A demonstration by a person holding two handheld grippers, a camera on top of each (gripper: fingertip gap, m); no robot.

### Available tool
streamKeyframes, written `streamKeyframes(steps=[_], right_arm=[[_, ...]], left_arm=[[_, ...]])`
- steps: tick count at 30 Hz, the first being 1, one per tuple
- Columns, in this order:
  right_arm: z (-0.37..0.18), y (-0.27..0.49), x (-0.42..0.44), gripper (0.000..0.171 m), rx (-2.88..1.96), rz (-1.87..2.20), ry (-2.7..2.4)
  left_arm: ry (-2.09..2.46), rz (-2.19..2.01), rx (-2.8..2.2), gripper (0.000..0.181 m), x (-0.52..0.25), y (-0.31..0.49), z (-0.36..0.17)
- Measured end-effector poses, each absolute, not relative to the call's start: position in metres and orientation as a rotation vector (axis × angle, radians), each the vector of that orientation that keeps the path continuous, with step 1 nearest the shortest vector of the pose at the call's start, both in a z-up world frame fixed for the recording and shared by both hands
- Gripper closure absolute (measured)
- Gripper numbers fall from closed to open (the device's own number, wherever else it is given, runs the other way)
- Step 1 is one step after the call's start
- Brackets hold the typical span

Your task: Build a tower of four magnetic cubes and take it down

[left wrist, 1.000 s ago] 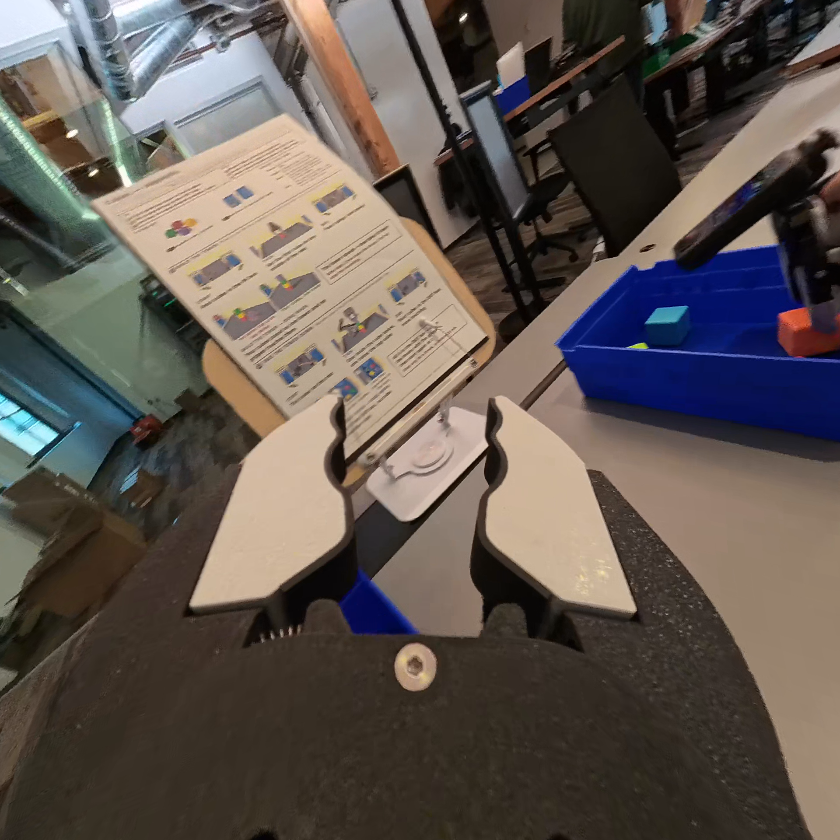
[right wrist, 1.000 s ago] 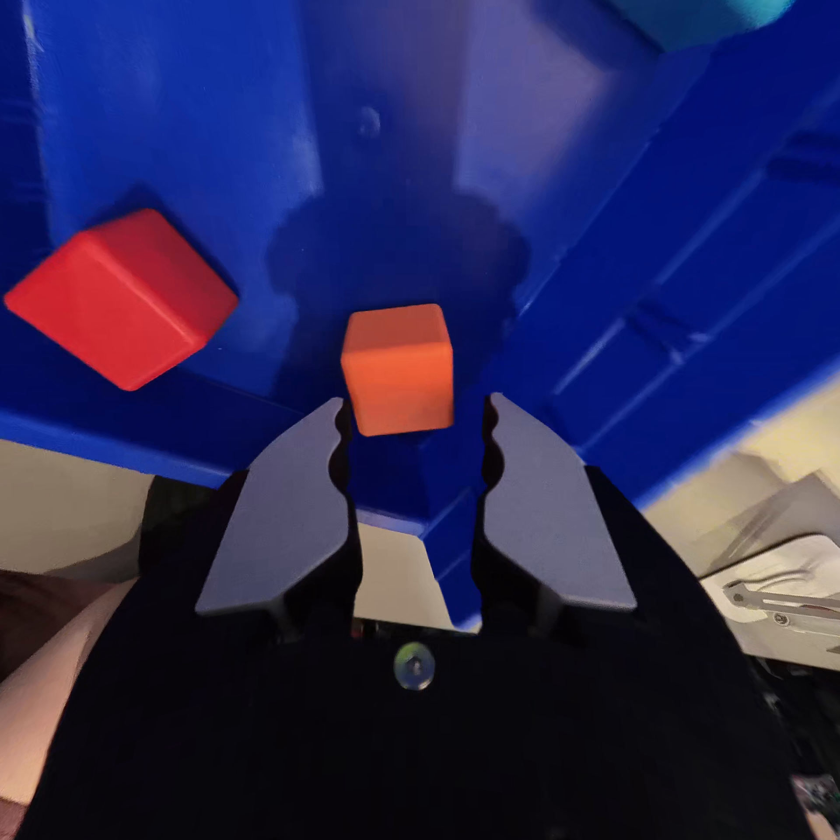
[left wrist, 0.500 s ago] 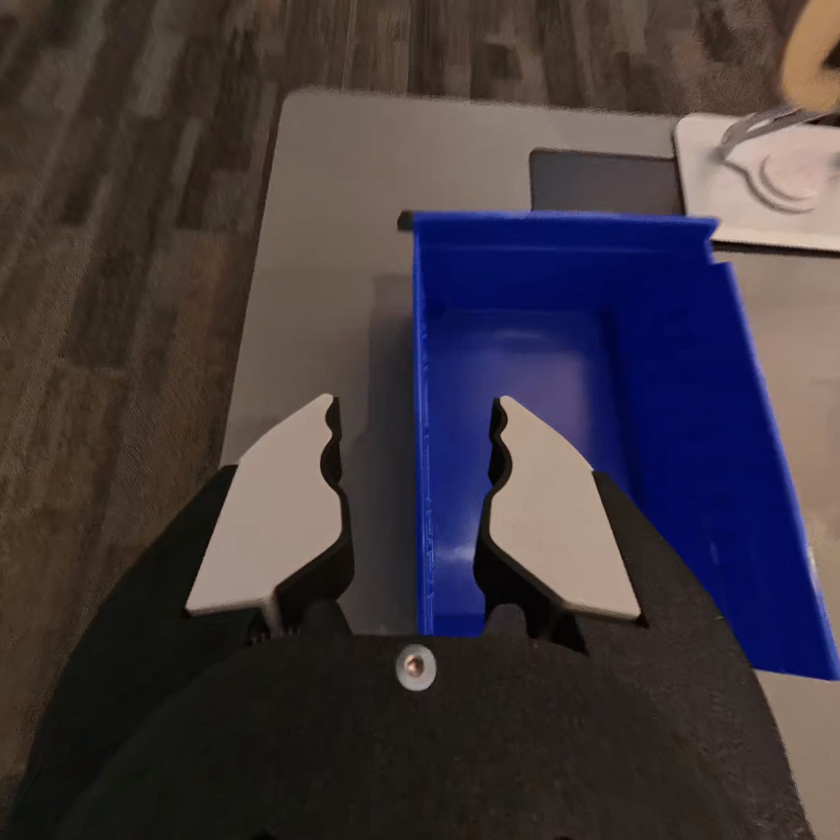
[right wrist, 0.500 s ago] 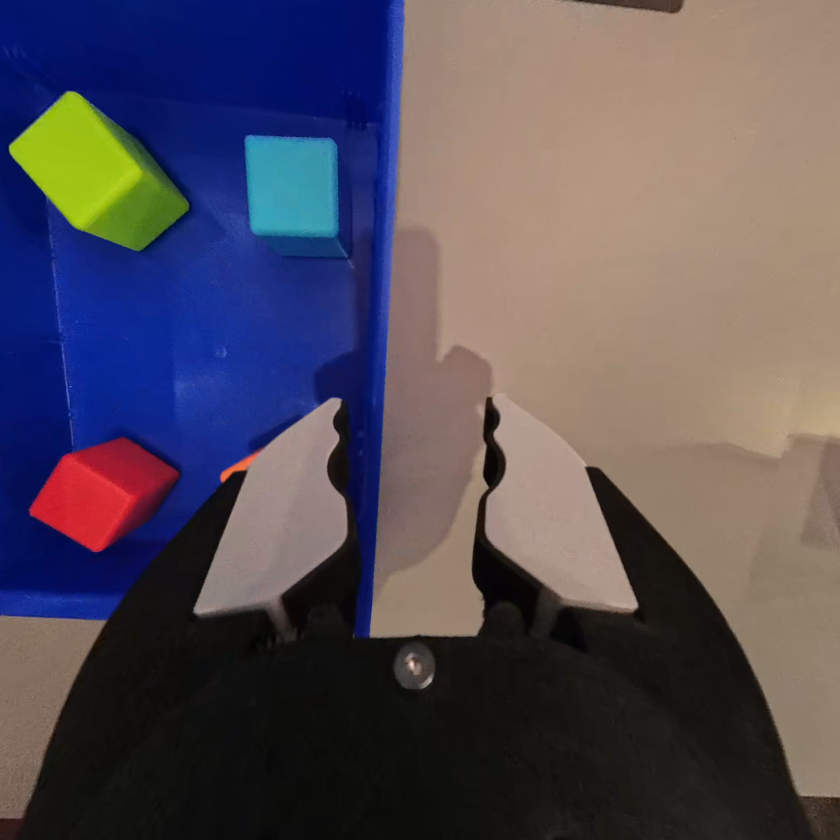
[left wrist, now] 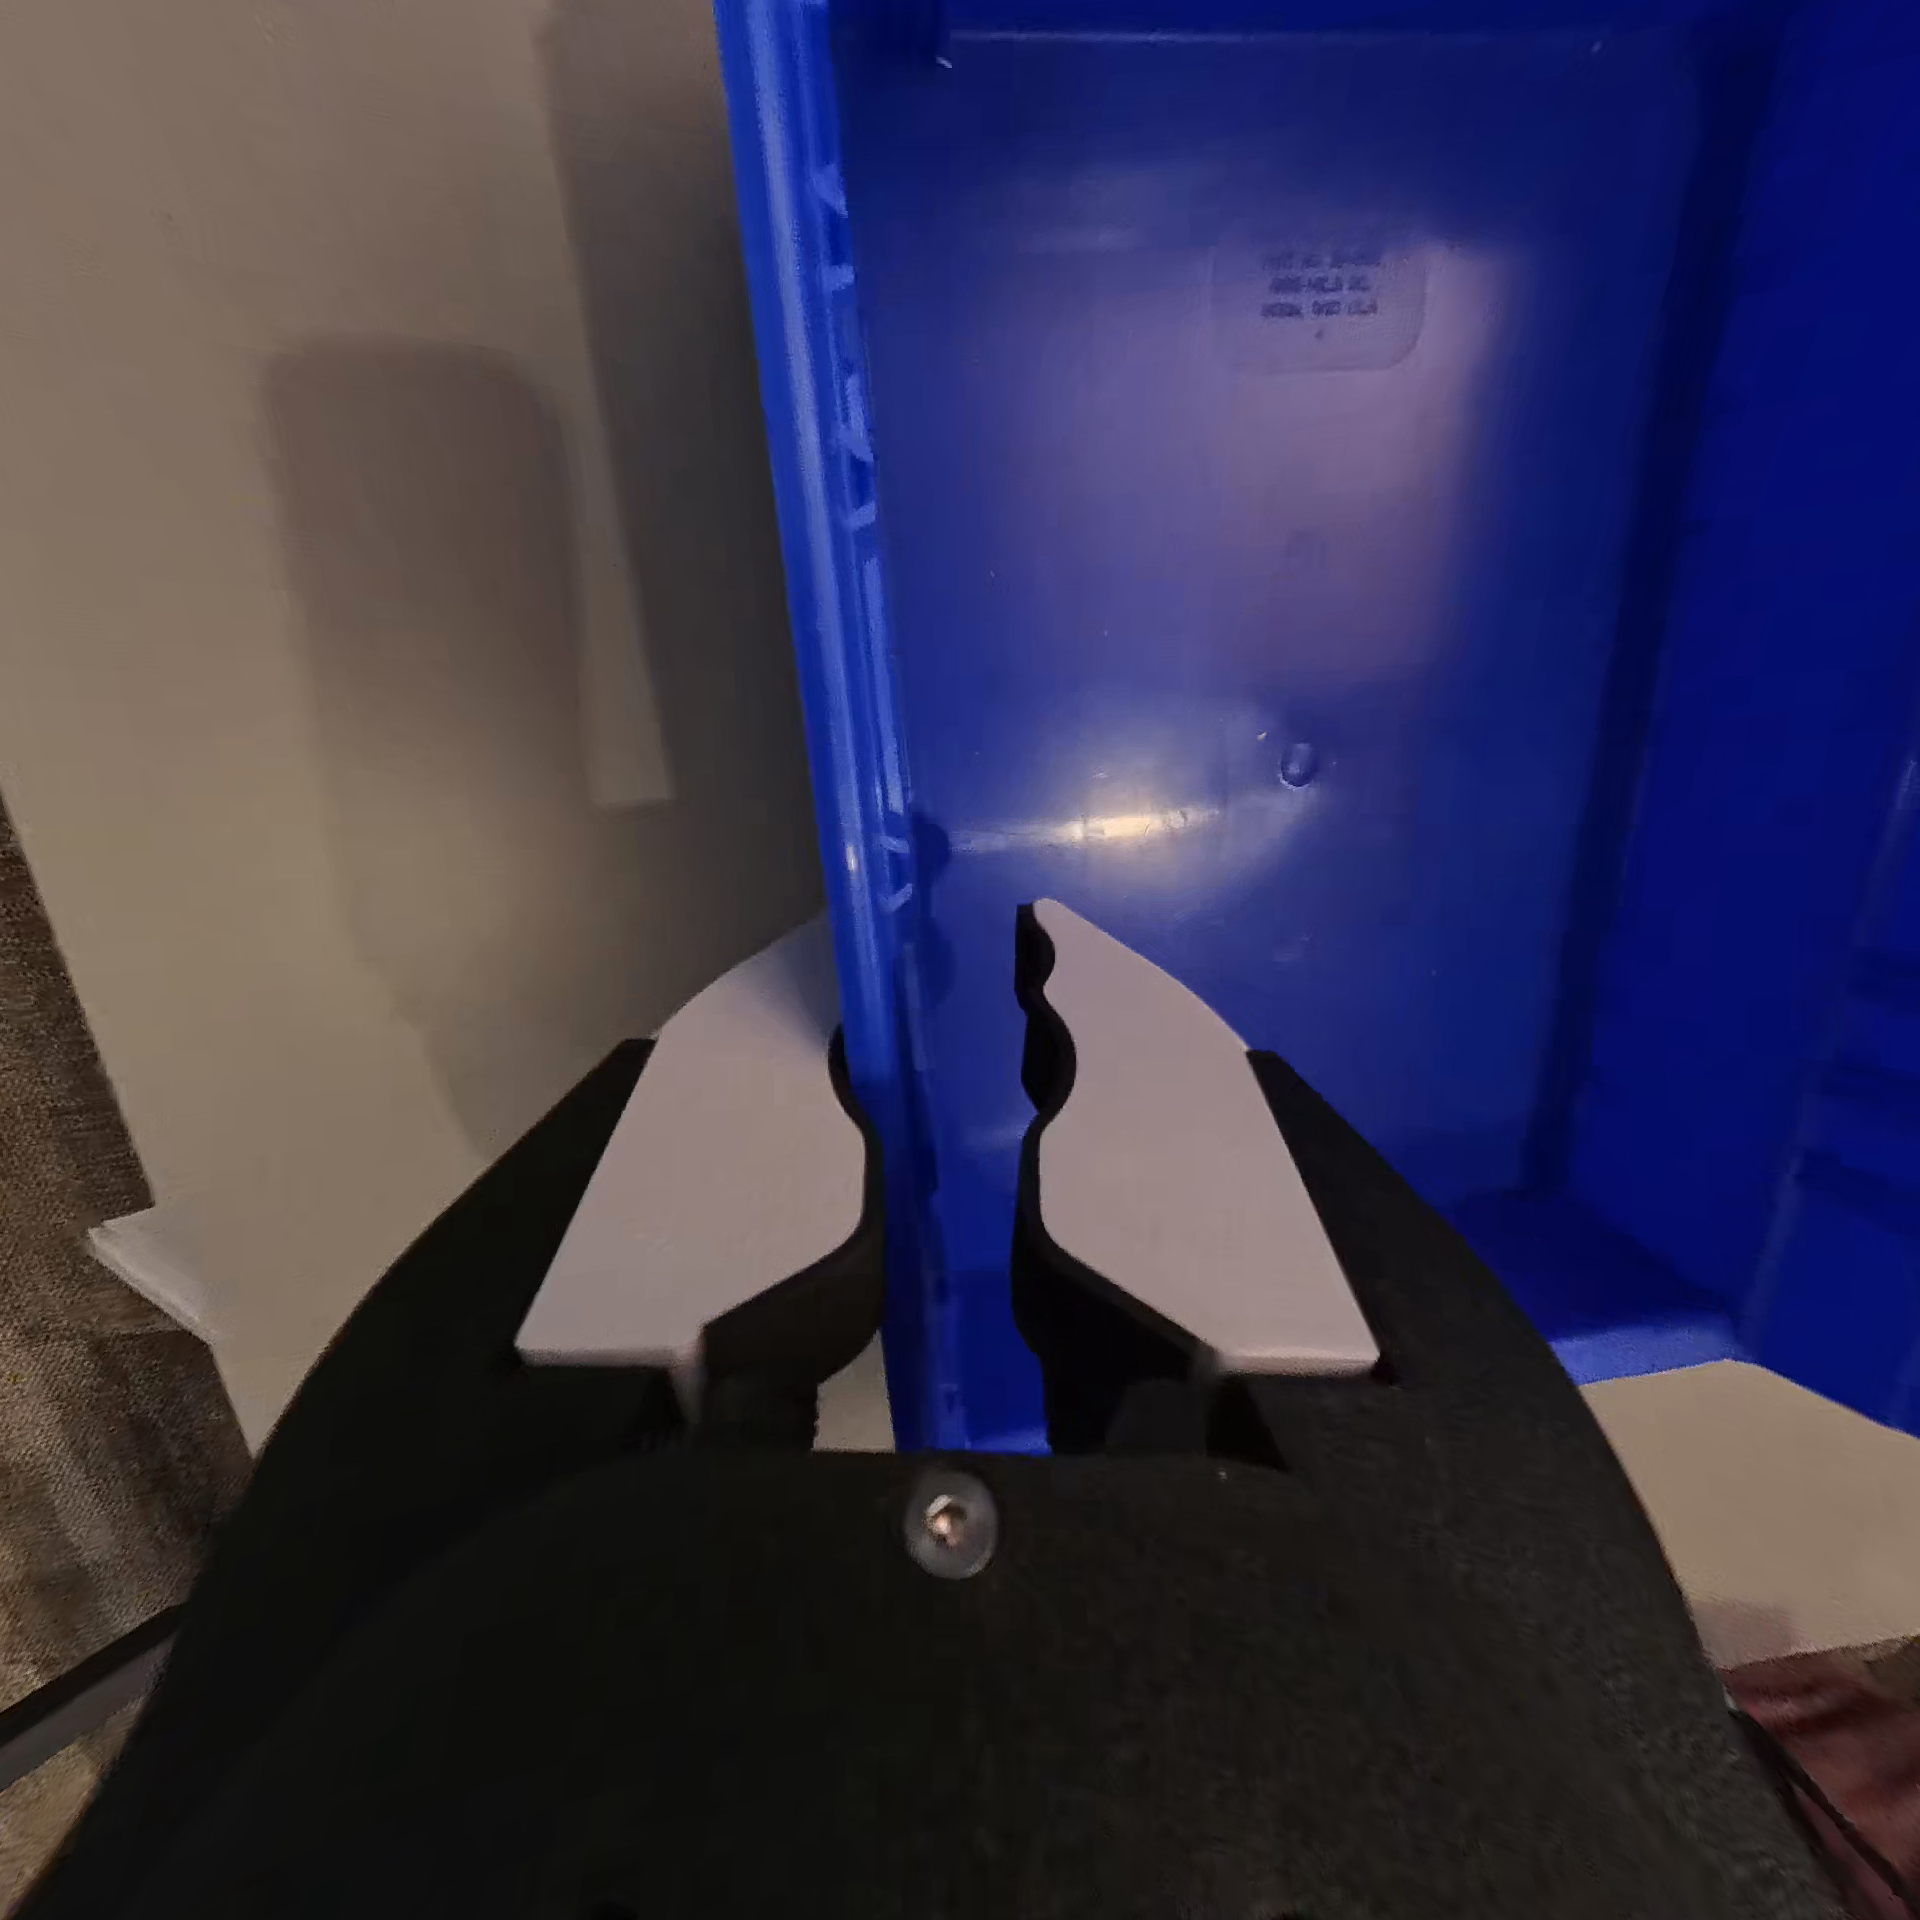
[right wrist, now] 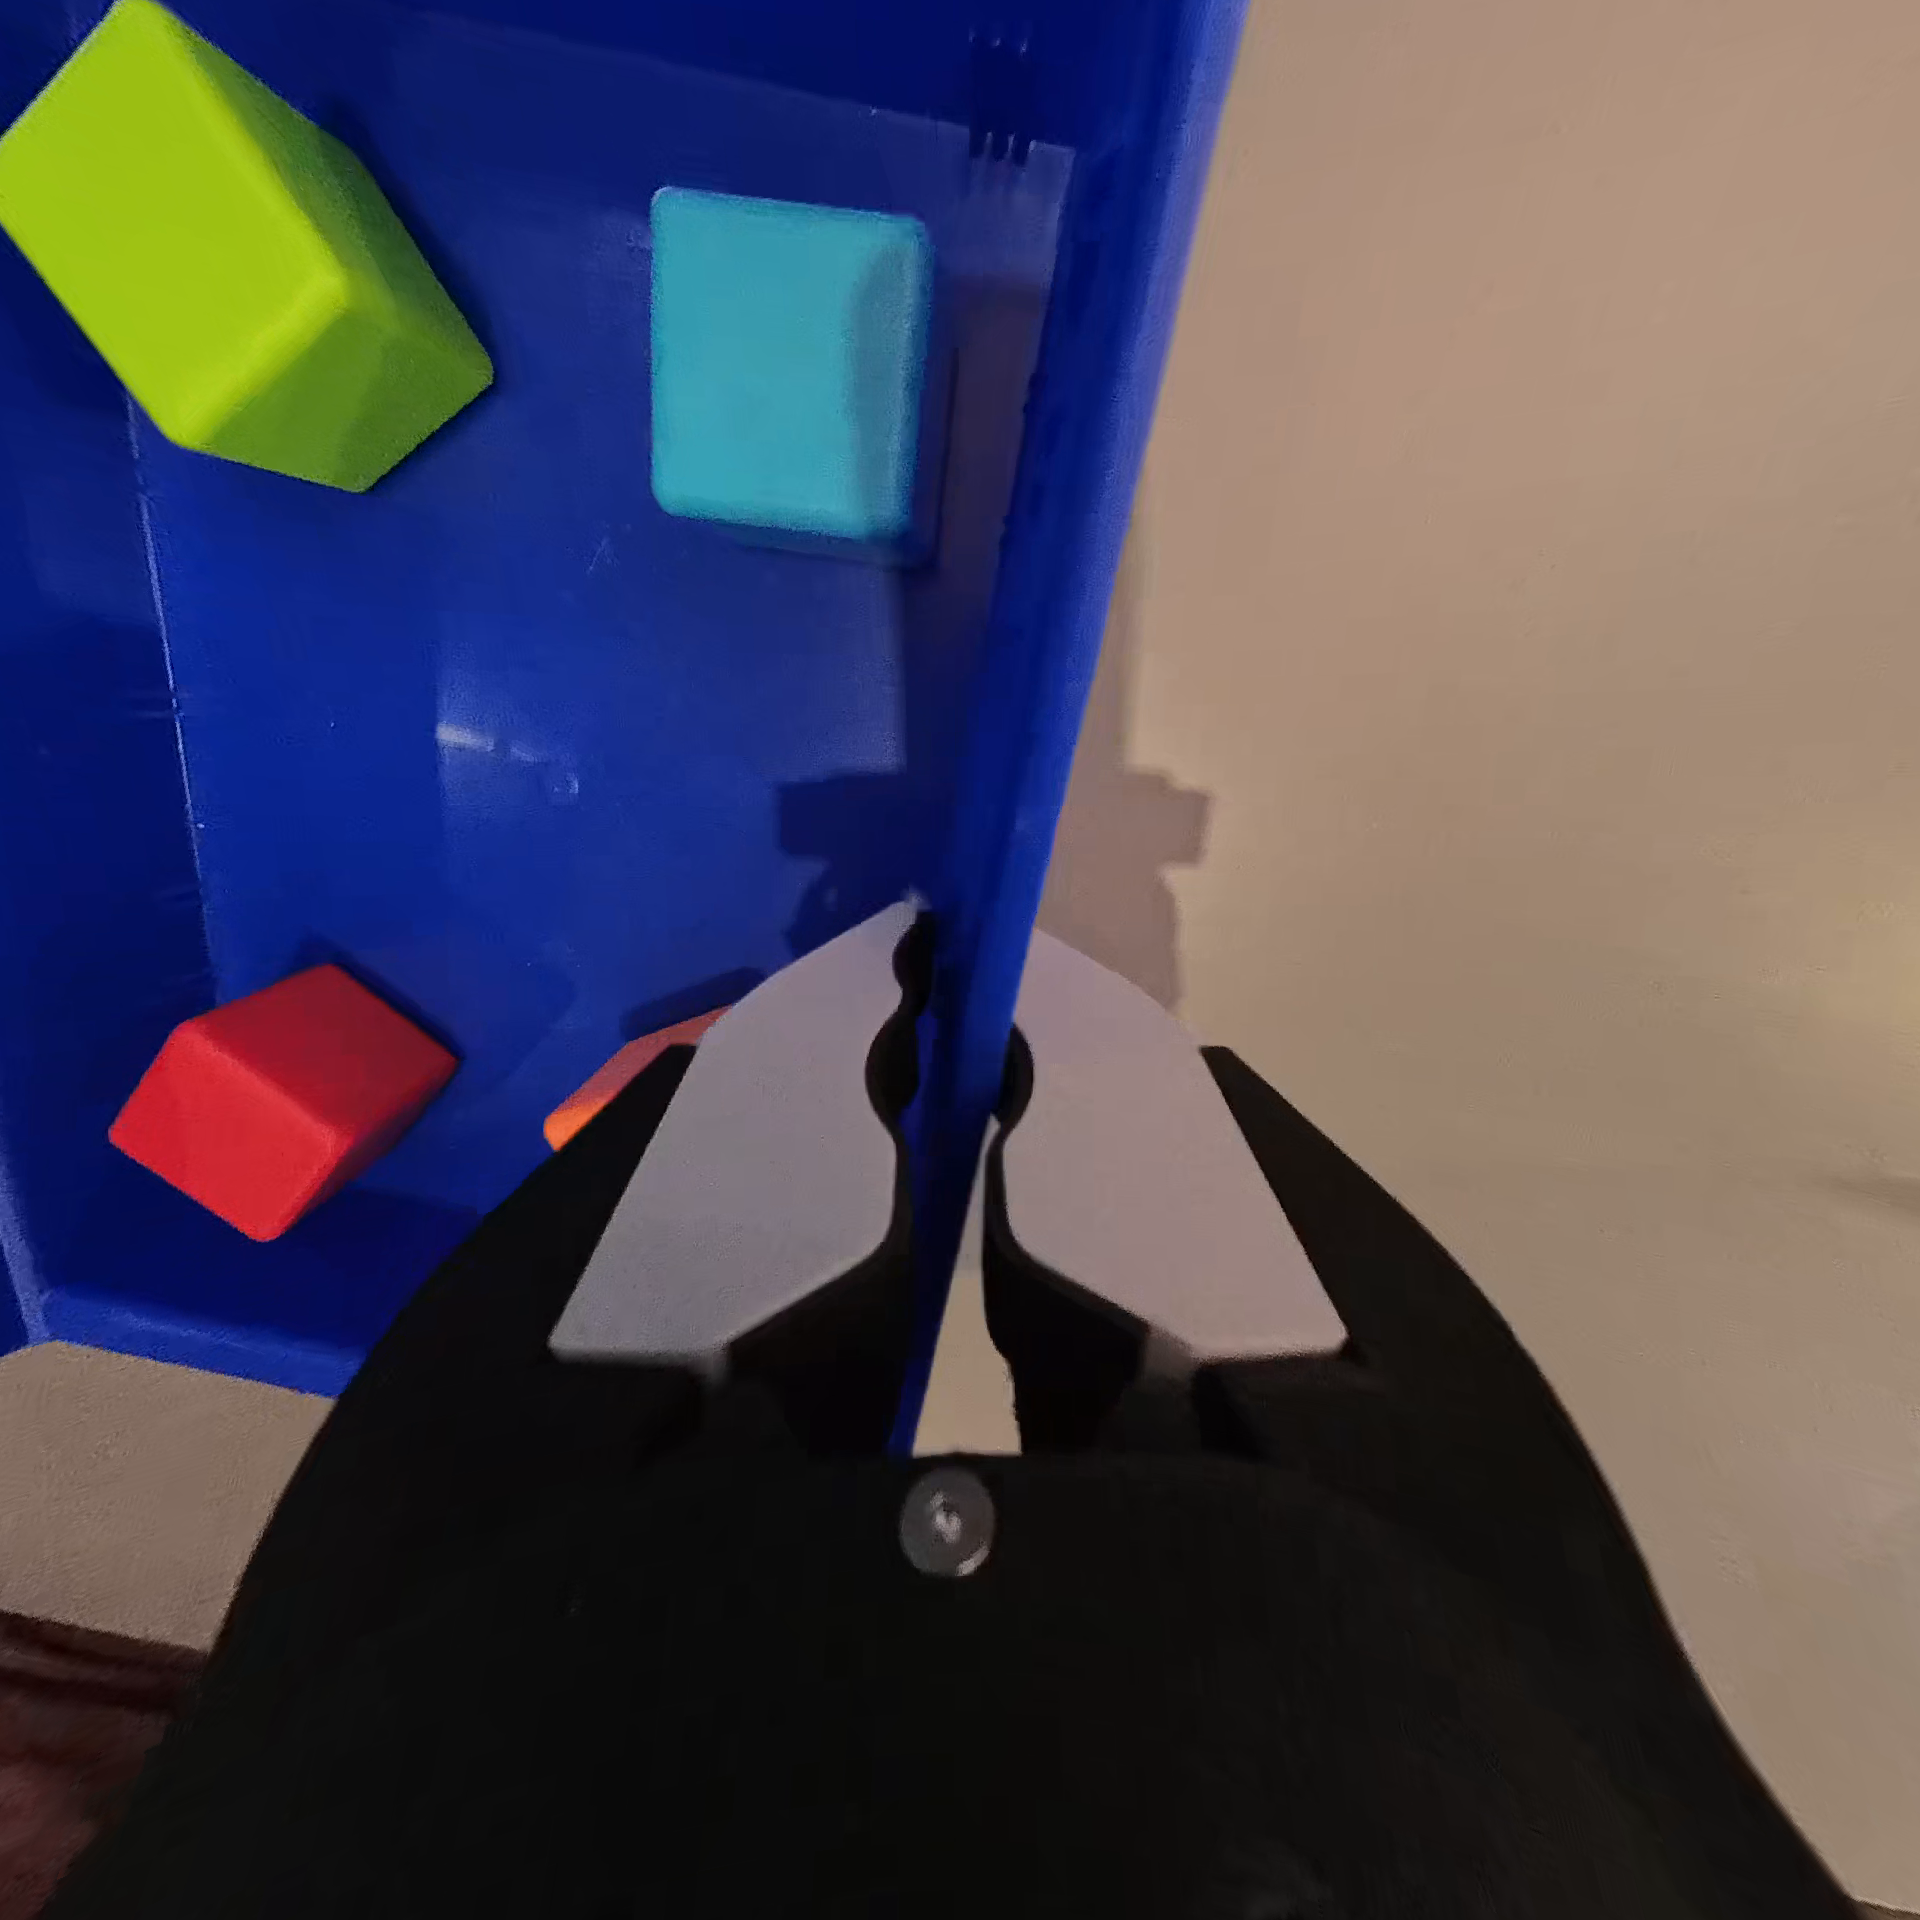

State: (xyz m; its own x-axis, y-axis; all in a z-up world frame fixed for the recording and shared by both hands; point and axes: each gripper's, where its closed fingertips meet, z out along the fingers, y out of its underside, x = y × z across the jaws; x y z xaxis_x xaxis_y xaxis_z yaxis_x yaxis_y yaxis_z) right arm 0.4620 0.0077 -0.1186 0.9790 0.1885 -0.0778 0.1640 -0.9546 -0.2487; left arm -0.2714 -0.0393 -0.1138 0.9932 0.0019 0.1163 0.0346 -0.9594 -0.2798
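Note:
In the right wrist view a blue bin (right wrist: 520, 727) holds a green cube (right wrist: 229, 249), a cyan cube (right wrist: 784, 364), a red cube (right wrist: 275, 1096) and an orange cube (right wrist: 634, 1081) that is partly hidden by my finger. My right gripper (right wrist: 966, 925) is shut on this bin's right wall (right wrist: 1039, 623), with one finger inside and one outside. In the left wrist view my left gripper (left wrist: 930, 914) straddles the left wall (left wrist: 831, 416) of an empty blue bin. Its outer finger (left wrist: 727, 1143) lies against the wall. Its inner finger (left wrist: 1143, 1143) stands a little off it.
Both bins rest on a light grey table (left wrist: 312, 520), which also shows to the right of the cube bin (right wrist: 1507, 623). The table's edge and a carpeted floor (left wrist: 62, 1351) lie at the left of the left wrist view. Left tips to right tips: about 75 cm.
Both grippers dropped over the bin walls and narrowed their jaws. The right one closed on the cube bin's right wall. A second ago it hung open over the orange cube.

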Motion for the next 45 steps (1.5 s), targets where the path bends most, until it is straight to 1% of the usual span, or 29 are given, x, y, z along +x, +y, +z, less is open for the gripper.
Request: streamKeyframes(steps=[5,9,12,20,22,26,30,34,39,42,45], right_arm=[[-0.119,0.003,0.432,0.163,-2.936,0.167,-0.32],[-0.118,0.004,0.405,0.163,-2.96,0.151,-0.334],[-0.118,0.008,0.382,0.163,-2.96,0.139,-0.353],[-0.118,0.003,0.331,0.162,-2.966,0.104,-0.459],[-0.118,0.003,0.322,0.161,-2.955,0.107,-0.491],[-0.119,-0.002,0.311,0.159,-2.963,0.072,-0.564],[-0.119,0.0,0.311,0.157,-2.951,0.023,-0.576],[-0.125,0.01,0.312,0.152,-2.925,-0.009,-0.568],[-0.126,0.01,0.312,0.155,-2.937,0.047,-0.573],[-0.128,0.011,0.312,0.154,-2.943,0.048,-0.555],[-0.128,0.012,0.312,0.153,-2.935,0.032,-0.568]], left_arm=[[0.067,-0.155,-2.878,0.158,-0.247,-0.035,-0.114],[0.227,-0.146,-2.88,0.16,-0.215,-0.029,-0.115],[0.298,-0.152,-2.86,0.166,-0.193,-0.022,-0.116],[0.481,-0.084,-2.861,0.164,-0.143,-0.022,-0.117],[0.529,-0.078,-2.855,0.165,-0.131,-0.023,-0.117],[0.615,-0.084,-2.837,0.16,-0.106,-0.025,-0.118],[0.654,0.016,-2.84,0.152,-0.104,-0.027,-0.119],[0.654,0.003,-2.84,0.152,-0.103,-0.027,-0.119],[0.683,0.002,-2.826,0.148,-0.102,-0.026,-0.118],[0.628,0.022,-2.758,0.149,-0.102,-0.016,-0.107],[0.609,0.054,-2.66,0.139,-0.103,-0.008,-0.087]])
